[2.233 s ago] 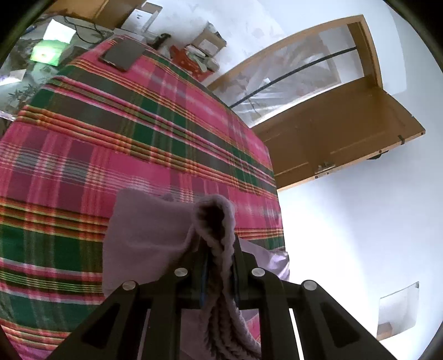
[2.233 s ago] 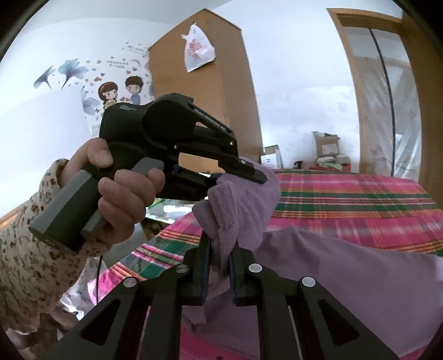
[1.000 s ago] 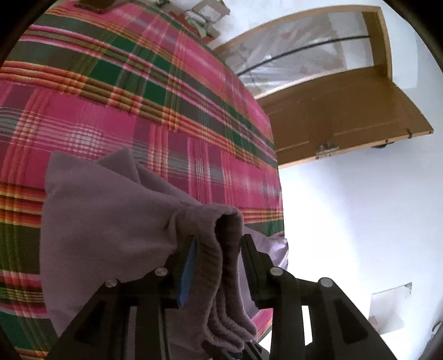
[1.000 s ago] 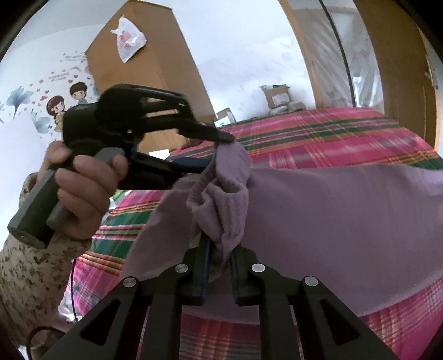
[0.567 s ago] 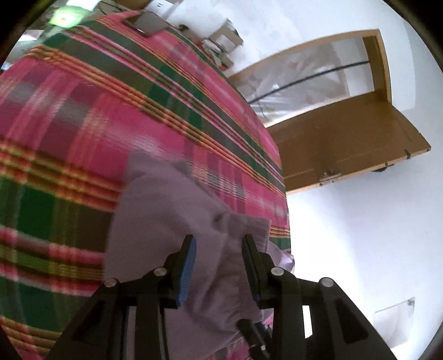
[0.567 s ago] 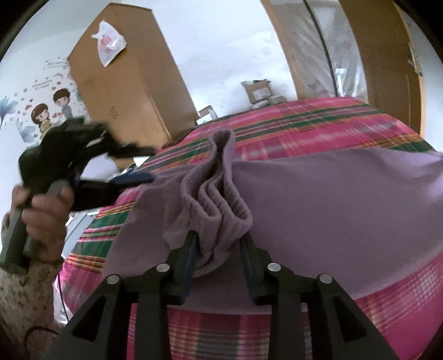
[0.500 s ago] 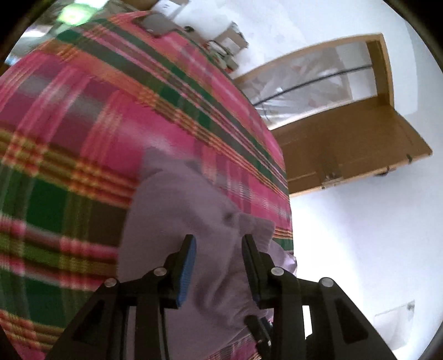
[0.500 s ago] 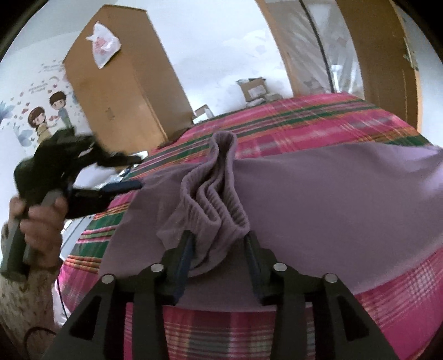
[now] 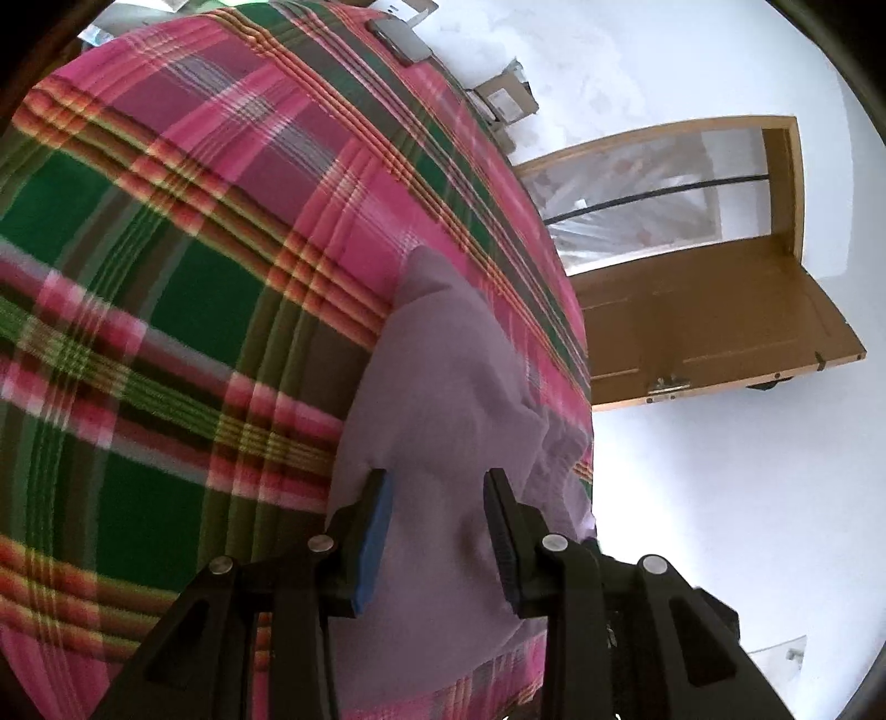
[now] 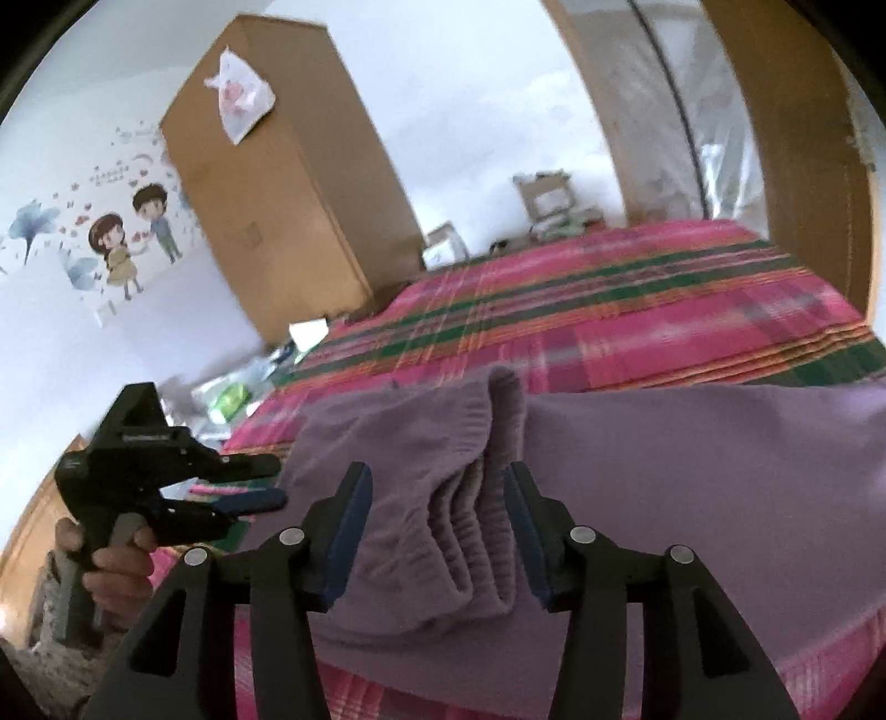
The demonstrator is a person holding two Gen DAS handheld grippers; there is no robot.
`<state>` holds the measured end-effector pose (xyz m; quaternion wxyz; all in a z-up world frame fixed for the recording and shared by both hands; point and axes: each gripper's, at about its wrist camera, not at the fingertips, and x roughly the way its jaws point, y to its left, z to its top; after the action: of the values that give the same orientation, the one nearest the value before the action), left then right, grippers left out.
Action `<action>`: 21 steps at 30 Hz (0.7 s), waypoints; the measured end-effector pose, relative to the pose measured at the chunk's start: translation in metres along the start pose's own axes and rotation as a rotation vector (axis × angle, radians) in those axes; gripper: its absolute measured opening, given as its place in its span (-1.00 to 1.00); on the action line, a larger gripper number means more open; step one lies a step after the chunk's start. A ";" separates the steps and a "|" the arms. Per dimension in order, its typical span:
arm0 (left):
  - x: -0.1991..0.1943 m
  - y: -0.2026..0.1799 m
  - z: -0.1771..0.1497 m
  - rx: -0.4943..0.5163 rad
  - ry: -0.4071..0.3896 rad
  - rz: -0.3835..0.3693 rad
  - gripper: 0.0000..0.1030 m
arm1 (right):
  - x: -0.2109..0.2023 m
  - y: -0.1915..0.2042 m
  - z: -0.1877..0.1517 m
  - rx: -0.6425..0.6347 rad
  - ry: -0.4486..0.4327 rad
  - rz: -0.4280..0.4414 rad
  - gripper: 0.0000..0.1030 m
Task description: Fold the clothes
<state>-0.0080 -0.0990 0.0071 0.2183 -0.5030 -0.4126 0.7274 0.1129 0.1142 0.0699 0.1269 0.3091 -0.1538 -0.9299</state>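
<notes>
A lilac knit garment (image 9: 443, 387) lies on the plaid bed cover (image 9: 166, 249) near the bed's front edge. My left gripper (image 9: 437, 498) is open and empty just above the cloth. In the right wrist view the garment (image 10: 692, 471) lies spread flat with its ribbed hem (image 10: 476, 498) bunched. My right gripper (image 10: 437, 498) is open, its fingers on either side of that hem. The left gripper (image 10: 266, 482) also shows there at the left, open, off the cloth's left edge.
A phone (image 9: 401, 39) lies at the bed's far edge. A wooden wardrobe (image 10: 288, 194) stands behind the bed, an open wooden door (image 9: 709, 327) to the right. Cardboard boxes (image 10: 545, 194) and clutter sit beyond the bed.
Both grippers have let go of the lilac garment and opened. The cloth has dropped flat onto the bed. The left gripper has drawn back to the left.
</notes>
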 end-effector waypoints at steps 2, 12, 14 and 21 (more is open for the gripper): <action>-0.003 0.001 -0.001 0.001 -0.011 0.004 -0.33 | 0.013 0.000 0.000 0.009 0.058 0.029 -0.02; -0.004 0.002 -0.002 -0.001 -0.018 0.010 -0.33 | 0.002 -0.008 -0.004 0.039 0.041 0.003 -0.87; -0.004 0.003 -0.002 0.001 -0.016 0.011 -0.33 | -0.008 -0.008 -0.004 0.060 0.013 0.020 -0.87; -0.004 0.006 -0.001 0.005 -0.007 0.016 -0.33 | 0.014 -0.024 -0.014 0.088 0.110 -0.067 -0.72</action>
<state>-0.0046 -0.1050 0.0039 0.2123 -0.5031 -0.4074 0.7320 0.1070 0.1285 0.0430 0.0906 0.3698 -0.1768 -0.9076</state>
